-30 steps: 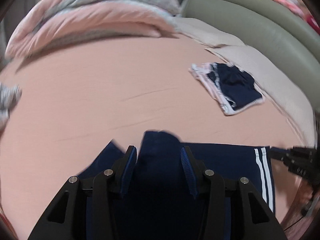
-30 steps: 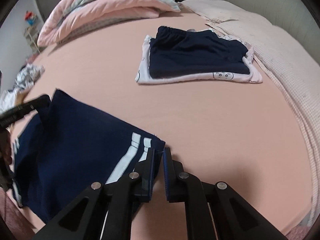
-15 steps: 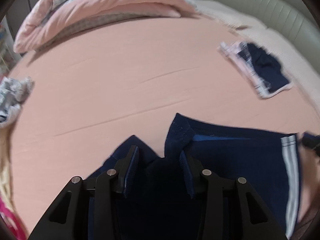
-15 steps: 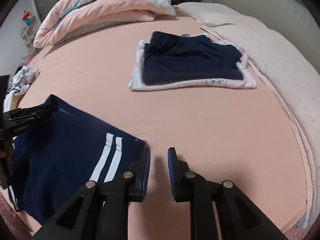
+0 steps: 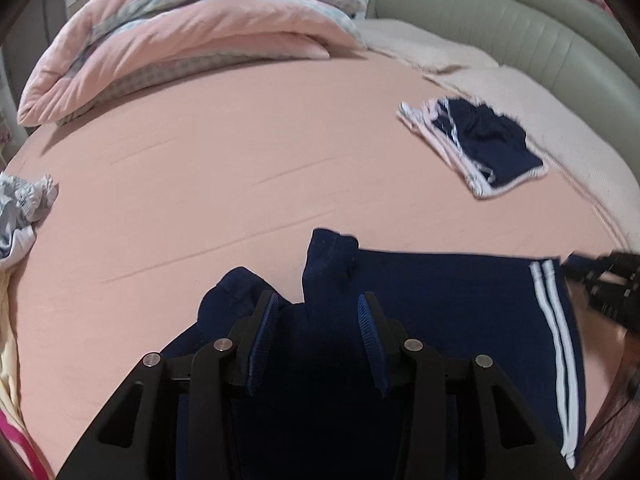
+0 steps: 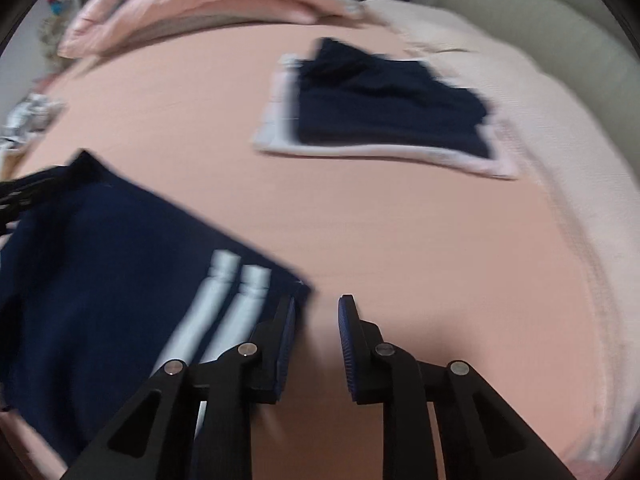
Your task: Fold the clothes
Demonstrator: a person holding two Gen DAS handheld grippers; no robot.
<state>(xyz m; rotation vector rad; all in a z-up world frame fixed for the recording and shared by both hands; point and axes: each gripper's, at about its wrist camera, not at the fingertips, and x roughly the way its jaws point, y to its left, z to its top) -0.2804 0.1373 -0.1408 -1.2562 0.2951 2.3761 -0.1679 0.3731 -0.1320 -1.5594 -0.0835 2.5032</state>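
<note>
Navy shorts with two white side stripes [image 5: 448, 304] lie on the pink bed sheet, also in the right wrist view [image 6: 104, 264]. My left gripper [image 5: 316, 320] is open, its fingers on either side of a bunched part of the shorts. My right gripper [image 6: 318, 320] is open and empty, just right of the shorts' striped corner; it shows at the right edge of the left wrist view [image 5: 608, 280]. A folded pile, navy garment on a pink-white one [image 6: 384, 112], lies farther up the bed [image 5: 476, 144].
A folded pink quilt [image 5: 188, 40] lies at the head of the bed. A beige blanket [image 6: 560, 128] runs along the right side under a grey-green headboard [image 5: 520, 32]. Crumpled grey-white clothes [image 5: 24, 200] sit at the left edge.
My right gripper let go of the striped corner and opened wider, drawing slightly right. The shorts now lie on the sheet. My left gripper stays open over the bunched fabric.
</note>
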